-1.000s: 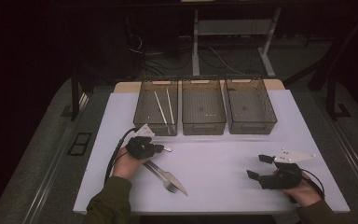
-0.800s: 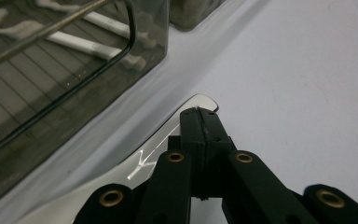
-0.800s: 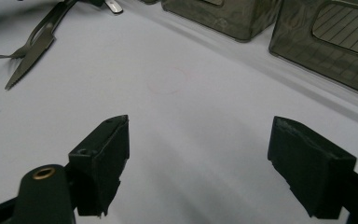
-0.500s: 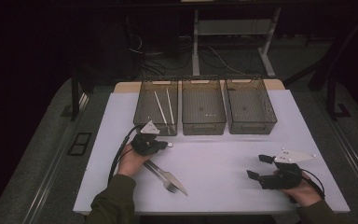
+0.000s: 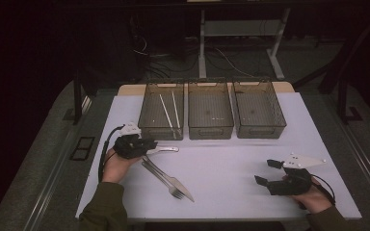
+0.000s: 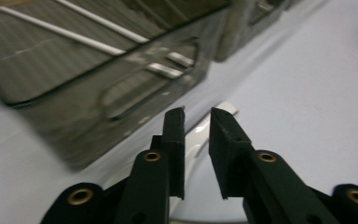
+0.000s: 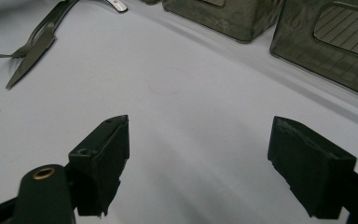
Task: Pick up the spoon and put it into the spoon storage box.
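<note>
White table (image 5: 231, 163), three bins (image 5: 210, 109) at back, fork (image 5: 161, 177), knife (image 5: 176, 183), spoon (image 5: 166, 149)

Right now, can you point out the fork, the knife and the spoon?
fork (image 5: 176, 192): high view, on its tines.
knife (image 5: 182, 186): high view, on its blade.
spoon (image 5: 166, 149): high view, on its handle beside the left gripper (image 5: 150, 144).

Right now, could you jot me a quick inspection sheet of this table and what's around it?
Surface: white table top, flat.
Job's things: spoon between the left gripper's jaws; fork and knife lying crossed; three dark bins in a row, the left one with two chopsticks.
Clutter: nothing seen.
Grippers: left gripper narrowed around the spoon, a small gap visible; right gripper open, resting on the table.
Cables: one trails from each gripper; more on the floor behind.
Surroundings: dark room, white stand legs beyond.
</note>
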A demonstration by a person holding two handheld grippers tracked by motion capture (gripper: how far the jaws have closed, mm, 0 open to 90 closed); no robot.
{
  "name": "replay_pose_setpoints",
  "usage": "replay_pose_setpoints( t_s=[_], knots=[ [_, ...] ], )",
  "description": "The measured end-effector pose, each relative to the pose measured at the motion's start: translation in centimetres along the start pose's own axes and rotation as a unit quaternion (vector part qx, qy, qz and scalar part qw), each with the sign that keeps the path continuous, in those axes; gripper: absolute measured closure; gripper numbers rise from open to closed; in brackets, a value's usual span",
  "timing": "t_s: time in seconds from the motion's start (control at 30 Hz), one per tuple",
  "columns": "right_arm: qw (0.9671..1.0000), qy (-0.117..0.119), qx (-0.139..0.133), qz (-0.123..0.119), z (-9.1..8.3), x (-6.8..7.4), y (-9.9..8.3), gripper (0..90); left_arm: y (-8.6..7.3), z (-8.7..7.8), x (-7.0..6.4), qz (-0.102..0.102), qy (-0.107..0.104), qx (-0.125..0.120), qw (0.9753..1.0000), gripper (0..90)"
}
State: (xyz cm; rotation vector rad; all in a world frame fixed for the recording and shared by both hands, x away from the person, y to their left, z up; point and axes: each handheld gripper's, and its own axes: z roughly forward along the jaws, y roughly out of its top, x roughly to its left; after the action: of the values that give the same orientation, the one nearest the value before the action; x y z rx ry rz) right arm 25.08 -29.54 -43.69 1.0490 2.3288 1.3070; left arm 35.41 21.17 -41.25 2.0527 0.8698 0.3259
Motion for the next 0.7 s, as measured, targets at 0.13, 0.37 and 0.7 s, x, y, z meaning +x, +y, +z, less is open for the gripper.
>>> replay_pose_setpoints(
  t_s=[0.13, 0.37, 0.7],
  knots=[
    [1.0, 0.0, -0.001, 0.002, 0.0, -0.1, 0.0, 20.5, -0.5, -0.7, 0.9, -0.018, 0.013, -0.012, 0.9997, 66.5],
    [1.0, 0.001, -0.001, -0.001, 0.0, 0.0, 0.0, 20.5, -1.3, -0.6, 2.0, -0.036, 0.019, -0.006, 0.9992, 49.8],
    [1.0, 0.001, 0.0, -0.002, 0.0, 0.0, 0.0, 20.5, -1.5, 1.2, 1.9, -0.027, 0.015, 0.034, 0.9989, 42.1]
  ],
)
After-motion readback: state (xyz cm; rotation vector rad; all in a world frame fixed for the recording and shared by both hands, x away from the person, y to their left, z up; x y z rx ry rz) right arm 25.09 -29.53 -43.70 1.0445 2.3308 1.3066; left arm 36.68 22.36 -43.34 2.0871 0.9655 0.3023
